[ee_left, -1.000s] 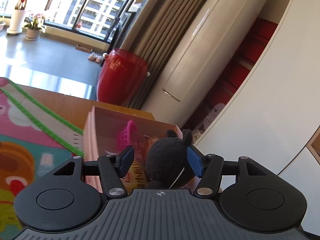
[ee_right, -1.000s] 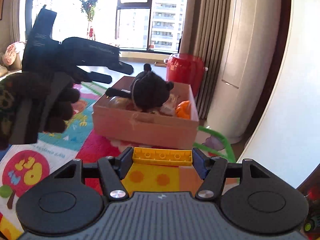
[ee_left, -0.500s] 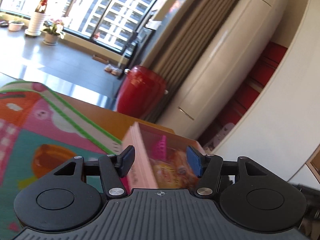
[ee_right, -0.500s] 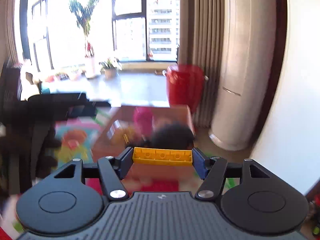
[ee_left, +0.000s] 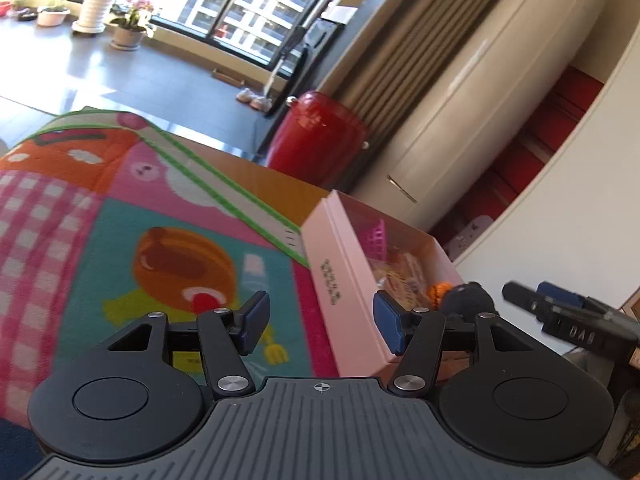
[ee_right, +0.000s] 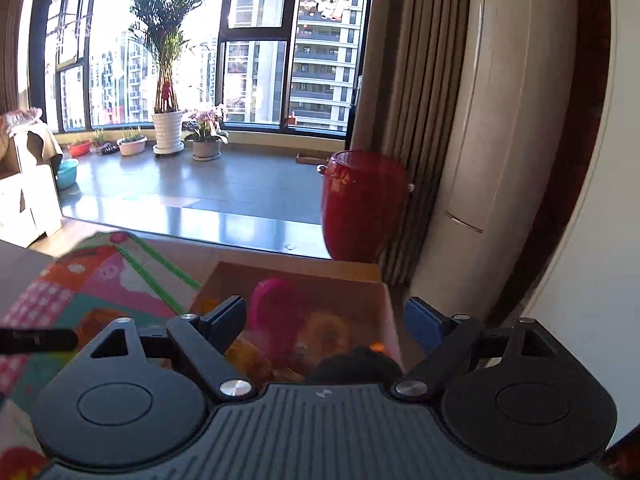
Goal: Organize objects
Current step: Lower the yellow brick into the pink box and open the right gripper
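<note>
Over the play mat (ee_left: 120, 220), the left gripper (ee_left: 322, 320), earlier around the black plush toy (ee_left: 466, 300), gapes empty beside the pink box (ee_left: 340, 272). Above that box (ee_right: 384, 304), the right gripper (ee_right: 324, 320) is opening, its yellow brick gone.

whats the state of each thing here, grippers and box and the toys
left gripper: jaws apart, nothing between them
right gripper: jaws opening, nothing held, over the box
cardboard box: open-topped, on the play mat, holding toys
black plush toy: lying in the box
pink toy basket: in the box
</note>
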`<act>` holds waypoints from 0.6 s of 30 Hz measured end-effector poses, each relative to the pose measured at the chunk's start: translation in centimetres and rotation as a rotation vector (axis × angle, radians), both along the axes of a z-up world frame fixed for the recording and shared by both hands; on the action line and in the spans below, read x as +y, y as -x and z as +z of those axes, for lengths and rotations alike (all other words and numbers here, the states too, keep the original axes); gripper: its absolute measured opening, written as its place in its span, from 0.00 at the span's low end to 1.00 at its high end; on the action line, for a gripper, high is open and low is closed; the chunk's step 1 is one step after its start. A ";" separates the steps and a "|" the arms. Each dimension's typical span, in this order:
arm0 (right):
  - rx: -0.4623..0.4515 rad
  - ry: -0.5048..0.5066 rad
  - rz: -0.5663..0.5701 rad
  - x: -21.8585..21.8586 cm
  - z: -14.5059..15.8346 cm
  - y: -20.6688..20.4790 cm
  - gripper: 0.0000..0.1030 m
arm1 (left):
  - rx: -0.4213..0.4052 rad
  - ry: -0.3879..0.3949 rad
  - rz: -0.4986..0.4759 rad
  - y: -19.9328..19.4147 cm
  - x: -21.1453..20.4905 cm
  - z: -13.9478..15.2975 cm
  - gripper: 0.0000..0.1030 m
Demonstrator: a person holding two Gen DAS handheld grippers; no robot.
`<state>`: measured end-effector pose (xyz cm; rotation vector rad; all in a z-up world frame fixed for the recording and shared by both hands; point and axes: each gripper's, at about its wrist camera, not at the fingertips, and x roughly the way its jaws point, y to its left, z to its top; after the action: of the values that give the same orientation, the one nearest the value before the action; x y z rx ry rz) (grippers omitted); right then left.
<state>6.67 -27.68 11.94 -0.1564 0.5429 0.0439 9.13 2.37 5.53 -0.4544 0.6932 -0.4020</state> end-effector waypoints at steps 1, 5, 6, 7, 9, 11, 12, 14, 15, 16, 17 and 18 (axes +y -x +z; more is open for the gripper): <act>0.016 0.005 0.004 -1.1 -0.6 1.3 0.84 | -0.010 -0.008 -0.018 -0.2 -1.0 0.1 0.60; 0.068 0.056 0.016 -3.2 -3.1 3.9 0.84 | -0.019 -0.060 -0.048 -1.0 -4.5 0.3 0.60; 0.075 0.094 0.008 -3.2 -3.9 4.1 0.83 | -0.012 -0.094 -0.051 -1.3 -5.4 0.2 0.60; 0.087 0.115 0.005 -3.3 -4.6 4.1 0.82 | -0.007 -0.143 -0.054 -1.7 -6.3 0.2 0.60; 0.129 0.114 0.017 -3.4 -6.0 3.7 0.75 | 0.006 -0.245 -0.046 -2.3 -7.8 -0.2 0.60; 0.150 0.104 0.022 -3.4 -7.0 3.5 0.74 | 0.021 -0.326 -0.042 -2.6 -8.8 -0.7 0.63; 0.155 0.105 0.023 -3.2 -7.5 3.1 0.74 | 0.030 -0.346 -0.039 -2.7 -9.0 -1.0 0.64; 0.165 0.110 0.026 -3.2 -8.5 2.0 0.74 | 0.044 -0.364 -0.037 -2.8 -9.0 -1.4 0.68; 0.175 0.109 0.033 -3.2 -8.9 1.8 0.74 | 0.045 -0.371 -0.034 -2.8 -8.7 -1.6 0.69; 0.184 0.102 0.044 -3.1 -9.2 1.6 0.74 | 0.043 -0.380 -0.030 -2.7 -8.5 -1.7 0.73; 0.188 0.098 0.054 -2.8 -9.4 1.6 0.74 | 0.035 -0.384 -0.026 -2.6 -8.3 -1.8 0.76; 0.189 0.100 0.062 -2.5 -9.5 1.6 0.74 | 0.025 -0.384 -0.019 -2.5 -7.8 -1.9 0.77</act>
<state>5.03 -30.21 2.44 -0.2684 0.7291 0.0921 11.58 -5.47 3.59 -0.0892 0.7791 -0.2726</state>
